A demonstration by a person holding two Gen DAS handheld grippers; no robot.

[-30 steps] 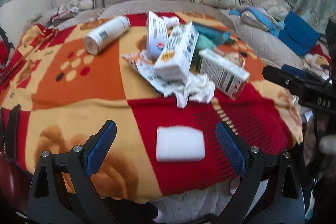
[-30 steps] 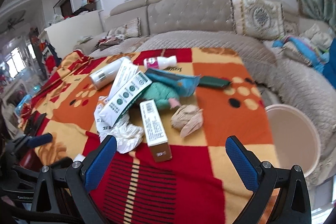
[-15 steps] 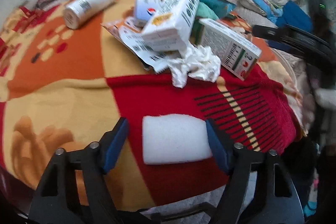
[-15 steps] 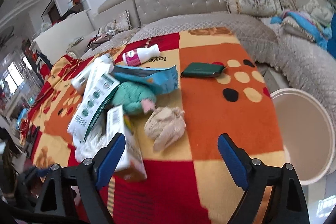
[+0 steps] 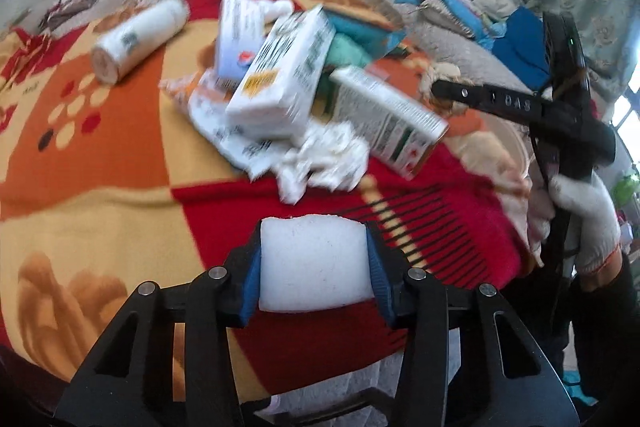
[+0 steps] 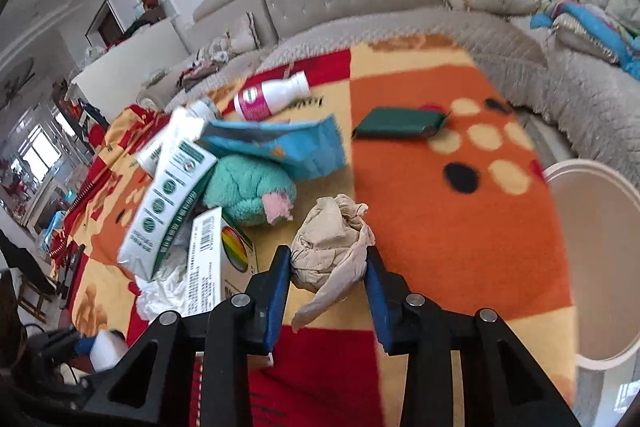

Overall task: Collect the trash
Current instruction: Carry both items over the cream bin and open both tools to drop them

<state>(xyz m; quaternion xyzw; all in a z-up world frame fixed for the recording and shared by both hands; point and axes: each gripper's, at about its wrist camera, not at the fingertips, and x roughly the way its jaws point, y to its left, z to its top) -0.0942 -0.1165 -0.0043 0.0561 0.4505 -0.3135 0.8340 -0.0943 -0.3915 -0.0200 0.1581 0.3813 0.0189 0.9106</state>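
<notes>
On the red, orange and yellow blanket [image 5: 100, 195] a white foam block [image 5: 314, 267] sits between the blue pads of my left gripper [image 5: 313, 241]. Its jaws are closing and both pads touch the block's sides. In the right wrist view my right gripper [image 6: 327, 261] is closing around a crumpled beige paper wad [image 6: 326, 235], with a pad against each side. The left wrist view shows the right gripper's black finger [image 5: 484, 103] at that wad [image 5: 442, 73], held by a white-gloved hand [image 5: 584, 223].
A heap of cartons [image 5: 280, 79], crumpled white tissue [image 5: 324, 159] and a white bottle [image 5: 140, 35] lies mid-blanket. A teal plush [image 6: 248, 187], blue bag [image 6: 280, 143], pink-labelled bottle [image 6: 272, 97] and green wallet [image 6: 400, 123] lie further back. A round pale bin [image 6: 592, 267] stands beside the blanket's right edge.
Both grippers went from wide open to closed in. The left moved forward over the foam block and now grips it. The right swung right from the carton to the beige wad.
</notes>
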